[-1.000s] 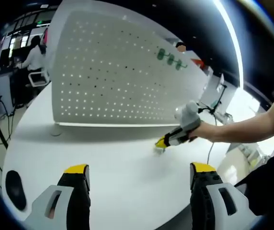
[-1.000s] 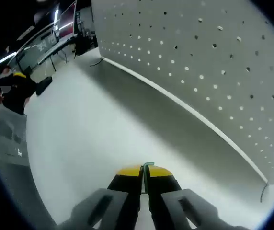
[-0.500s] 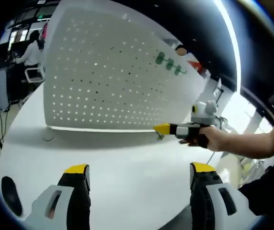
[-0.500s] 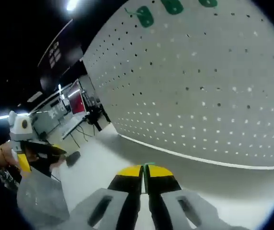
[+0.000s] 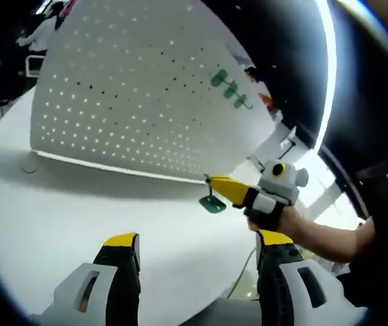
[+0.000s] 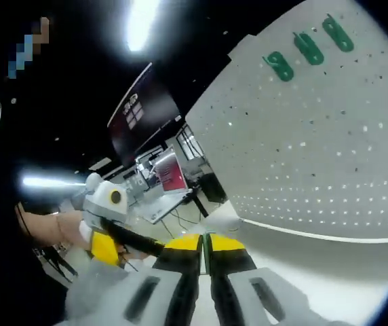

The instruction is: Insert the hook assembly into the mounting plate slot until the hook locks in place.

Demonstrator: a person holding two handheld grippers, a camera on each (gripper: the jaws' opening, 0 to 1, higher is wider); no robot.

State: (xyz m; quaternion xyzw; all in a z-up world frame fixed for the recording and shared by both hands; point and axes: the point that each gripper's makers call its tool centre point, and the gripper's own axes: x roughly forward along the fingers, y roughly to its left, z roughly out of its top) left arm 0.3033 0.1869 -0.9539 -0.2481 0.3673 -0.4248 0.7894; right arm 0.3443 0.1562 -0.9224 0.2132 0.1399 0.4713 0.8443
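A white pegboard (image 5: 133, 102) stands upright on the white table (image 5: 79, 204), with three green hooks (image 5: 226, 88) mounted near its top right. In the right gripper view the same pegboard (image 6: 330, 142) and green hooks (image 6: 308, 47) fill the right side. My right gripper (image 5: 212, 181) enters from the right, held above the table and shut on a green hook (image 5: 213, 203) that hangs below its yellow tips. Its own view shows a thin green edge (image 6: 208, 236) between the closed jaws (image 6: 204, 242). My left gripper (image 5: 197, 241) stands open and holds nothing.
The left gripper (image 6: 123, 234) and the hand holding it appear at the left of the right gripper view. A thin cable (image 5: 243, 270) runs over the table's near edge. A seated person (image 5: 41, 30) is far off at the upper left. Monitors (image 6: 170, 173) stand on desks beyond.
The right gripper has risen off the table with the green hook and come nearer the left gripper. Its view has swung up toward the pegboard's top. The left gripper has stayed open.
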